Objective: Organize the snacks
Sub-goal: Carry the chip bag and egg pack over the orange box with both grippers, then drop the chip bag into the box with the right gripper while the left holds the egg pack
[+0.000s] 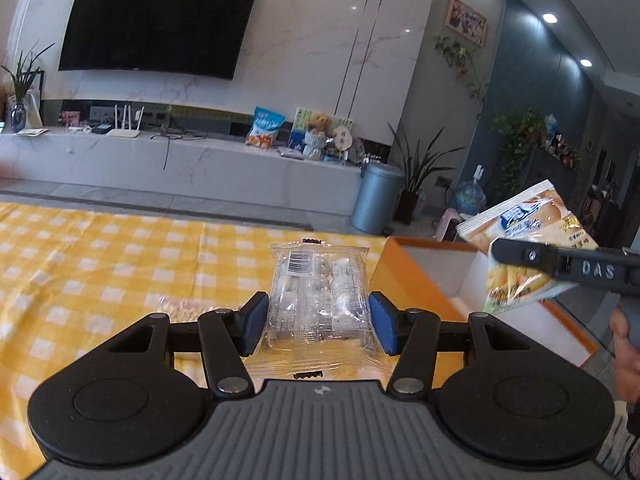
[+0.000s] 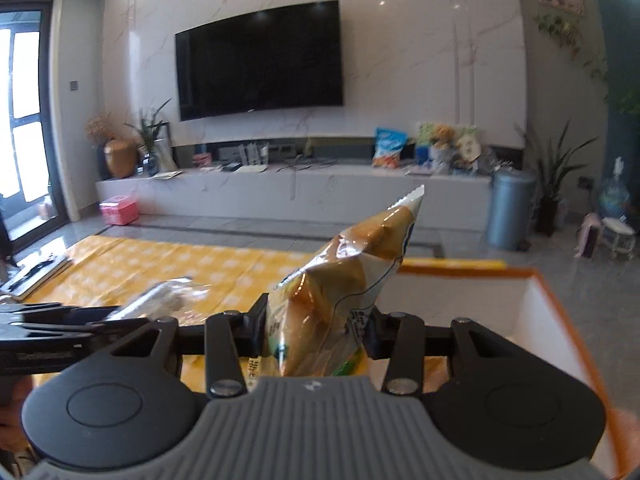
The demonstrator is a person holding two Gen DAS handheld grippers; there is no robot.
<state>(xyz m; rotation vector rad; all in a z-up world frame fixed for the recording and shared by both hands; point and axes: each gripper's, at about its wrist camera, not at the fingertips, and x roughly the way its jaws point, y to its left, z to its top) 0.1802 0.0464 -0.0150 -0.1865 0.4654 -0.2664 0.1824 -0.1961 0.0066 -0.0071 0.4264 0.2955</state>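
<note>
In the left wrist view my left gripper (image 1: 318, 320) is shut on a clear pack of white round snacks (image 1: 320, 292), its blue pads (image 1: 256, 320) pressing both sides, held above the yellow checked tablecloth (image 1: 100, 264). In the right wrist view my right gripper (image 2: 316, 332) is shut on a tan bread snack bag (image 2: 344, 276) that stands up between the fingers. The same bag (image 1: 520, 236) shows at the right of the left view, over the orange box (image 1: 400, 272). The left gripper's clear pack (image 2: 168, 296) appears blurred at the left of the right view.
The orange box (image 2: 552, 312) with a white inside stands open at the table's right end. A flat dark item (image 2: 36, 272) lies at the table's left edge. A hand (image 1: 626, 344) holds the right gripper. Beyond the table are the floor, a TV cabinet and a grey bin (image 1: 376, 196).
</note>
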